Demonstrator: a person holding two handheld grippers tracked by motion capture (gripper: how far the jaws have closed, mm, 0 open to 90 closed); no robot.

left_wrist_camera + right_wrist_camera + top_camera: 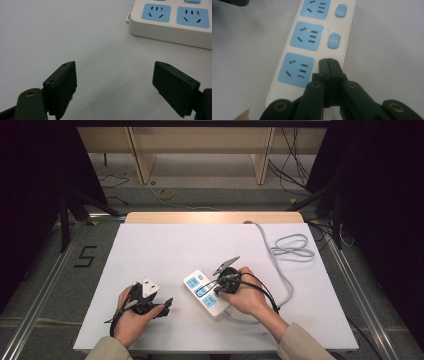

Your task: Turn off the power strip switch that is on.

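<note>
I see the white power strip [206, 295] lying flat on the white worktop [165, 245], a little toward 5 o'clock of its middle, long axis running from about 10 o'clock to 4 o'clock in the high view, blue sockets facing up. Its grey cable [280, 270] leaves the 4 o'clock end, curves up the right side and ends in a loose coil [294, 246] near the 2 o'clock corner. My right gripper [328, 65] sits over the strip, fingers pressed together with nothing between them, their tips resting at the spot beside the nearest socket [296, 70] where the row of blue switches [334, 40] runs; I cannot tell whether they press a switch there. The right hand [247, 295] covers the strip's near end. My left gripper [113, 85] is at 9 o'clock of the strip, low over bare worktop, fingers spread wide and empty, aimed toward the strip's side wall. A white triangular plate [149, 286] tops the left gripper, held by the left hand [131, 317].
</note>
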